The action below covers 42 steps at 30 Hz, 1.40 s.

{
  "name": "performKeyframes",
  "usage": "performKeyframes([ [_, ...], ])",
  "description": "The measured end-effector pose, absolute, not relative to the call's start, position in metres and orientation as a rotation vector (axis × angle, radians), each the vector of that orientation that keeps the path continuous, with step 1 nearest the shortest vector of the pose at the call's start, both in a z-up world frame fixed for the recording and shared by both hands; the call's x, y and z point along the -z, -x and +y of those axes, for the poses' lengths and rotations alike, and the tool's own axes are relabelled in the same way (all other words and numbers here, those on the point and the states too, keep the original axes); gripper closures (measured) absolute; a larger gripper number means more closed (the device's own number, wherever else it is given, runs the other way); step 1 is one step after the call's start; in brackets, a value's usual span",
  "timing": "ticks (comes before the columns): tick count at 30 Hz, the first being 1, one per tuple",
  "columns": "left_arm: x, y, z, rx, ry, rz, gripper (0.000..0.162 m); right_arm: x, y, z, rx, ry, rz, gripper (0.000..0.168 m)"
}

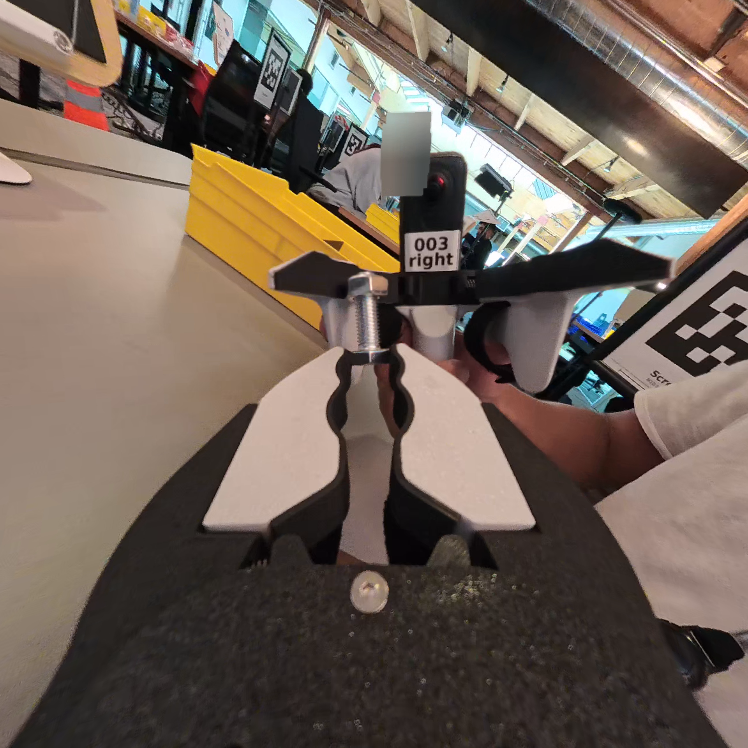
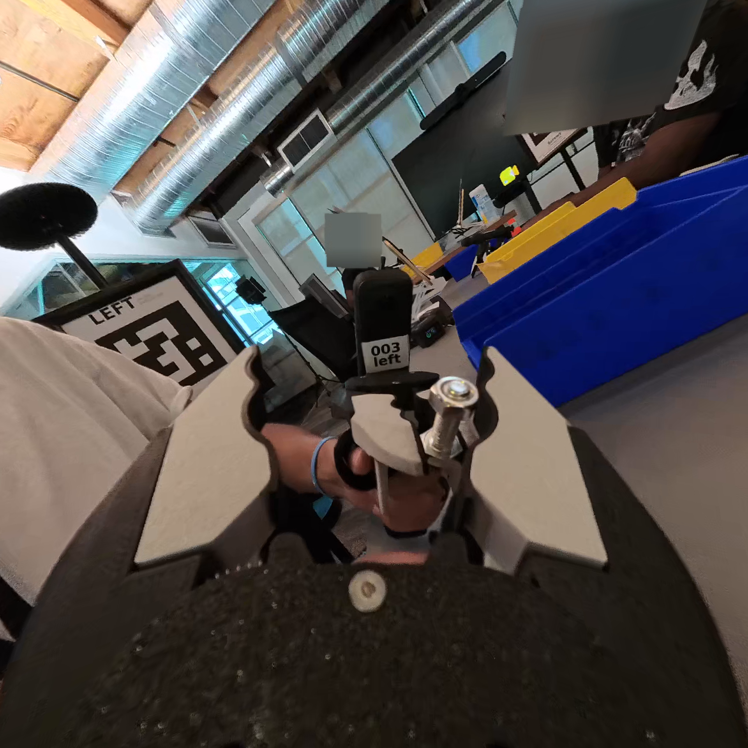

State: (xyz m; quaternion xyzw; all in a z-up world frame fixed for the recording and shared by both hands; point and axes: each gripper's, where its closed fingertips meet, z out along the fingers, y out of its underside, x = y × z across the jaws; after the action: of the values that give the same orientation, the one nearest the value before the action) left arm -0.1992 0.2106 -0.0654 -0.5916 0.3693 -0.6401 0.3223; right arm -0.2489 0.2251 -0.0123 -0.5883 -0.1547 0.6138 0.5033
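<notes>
Above the grey tabletop, your left gripper is drawn narrow on the lower end of a silver bolt, holding it upright in the air. A hex nut sits at the bolt's upper end. Your right gripper faces it, fingers spread wide either side, gripping nothing. Contact with the nut: cannot tell. Yellow bins and a blue bin stand nearby.

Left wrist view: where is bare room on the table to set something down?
The grey table is bare left of the left gripper, up to the yellow bins; in the right wrist view, also in front of the blue bin. The middle is crowded: the left gripper holds a bolt close to the open right gripper.
</notes>
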Motion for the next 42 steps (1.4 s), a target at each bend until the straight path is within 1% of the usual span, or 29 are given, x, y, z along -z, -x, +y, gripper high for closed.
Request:
performKeyframes([
  [4,0.059,0.209,0.221,1.689,1.537,0.908,0.144,0.021,0.225,0.232,-1.379,1.458,-0.345,0.069],
  [6,0.057,0.213,0.226,1.695,1.538,0.880,0.144,0.022,0.217,0.229,-1.400,1.456,-0.330,0.076],
  [8,0.059,0.212,0.225,1.683,1.542,0.896,0.144,0.022,0.222,0.222,-1.443,1.449,-0.361,0.087],
  [9,0.061,0.210,0.223,1.672,1.545,0.920,0.144,0.022,0.229,0.221,-1.448,1.449,-0.383,0.089],
  [11,0.064,0.204,0.215,1.648,1.544,0.979,0.144,0.021,0.243,0.223,-1.437,1.451,-0.396,0.080],
  [13,0.064,0.201,0.210,1.644,1.533,1.002,0.144,0.019,0.252,0.223,-1.478,1.443,-0.408,0.077],
  [17,0.062,0.207,0.218,1.638,1.538,0.963,0.144,0.019,0.233,0.230,-1.425,1.439,-0.359,0.079],
  [22,0.061,0.213,0.229,1.645,1.552,0.904,0.144,0.019,0.220,0.224,-1.436,1.429,-0.356,0.093],
  [26,0.063,0.203,0.215,1.654,1.540,0.969,0.144,0.013,0.243,0.224,-1.476,1.419,-0.384,0.074],
  [29,0.062,0.202,0.212,1.646,1.527,0.981,0.144,0.009,0.246,0.222,-1.507,1.420,-0.420,0.075],
  [32,0.057,0.210,0.220,1.646,1.513,0.935,0.144,0.009,0.228,0.223,-1.438,1.446,-0.425,0.075],
  [36,0.053,0.216,0.225,1.635,1.490,0.909,0.144,0.005,0.223,0.212,-1.416,1.450,-0.482,0.081],
  [40,0.052,0.209,0.213,1.611,1.440,0.986,0.144,0.002,0.245,0.212,-1.396,1.456,-0.538,0.069],
  [42,0.050,0.208,0.207,1.569,1.406,1.020,0.144,-0.001,0.251,0.209,-1.427,1.447,-0.558,0.069],
])
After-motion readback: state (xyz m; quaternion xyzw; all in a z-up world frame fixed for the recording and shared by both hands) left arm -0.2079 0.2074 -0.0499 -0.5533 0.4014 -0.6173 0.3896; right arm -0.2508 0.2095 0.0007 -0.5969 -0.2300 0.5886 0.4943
